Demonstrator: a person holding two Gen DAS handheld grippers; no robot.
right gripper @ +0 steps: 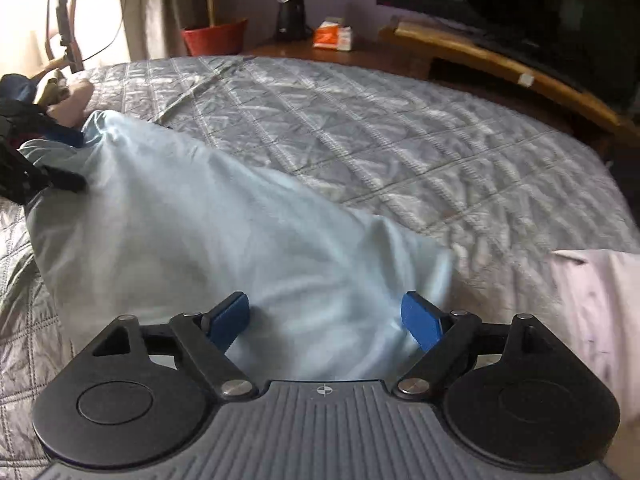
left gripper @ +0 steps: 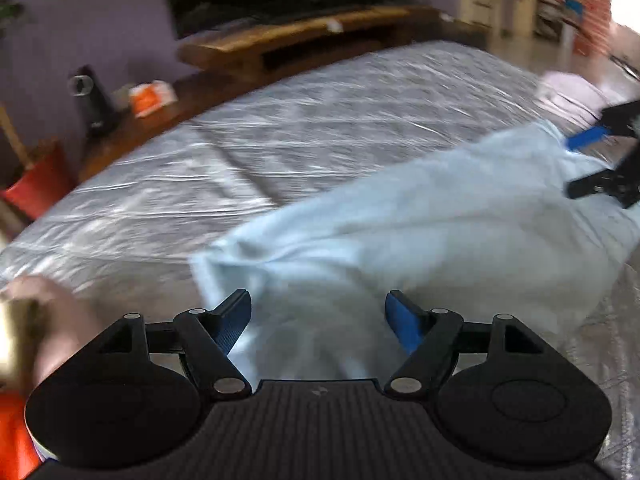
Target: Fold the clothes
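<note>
While both grippers point down at a slant toward the bed, the left gripper (left gripper: 318,312) and the right gripper (right gripper: 326,312) each stand with the jaws wide apart. The light blue garment (right gripper: 224,232) lies between the blue pads of each, but the pads do not press on it. This garment rests on the grey quilted bedcover (right gripper: 400,132), and its long axis runs from one gripper to the other. In the left wrist view the picture is blurred, so the folds are hard to read. The near edge of the cloth is hidden under each gripper body. A hand (right gripper: 74,102) shows behind the left gripper. A pale pink cloth (right gripper: 592,304) is cut off at the right edge.
</note>
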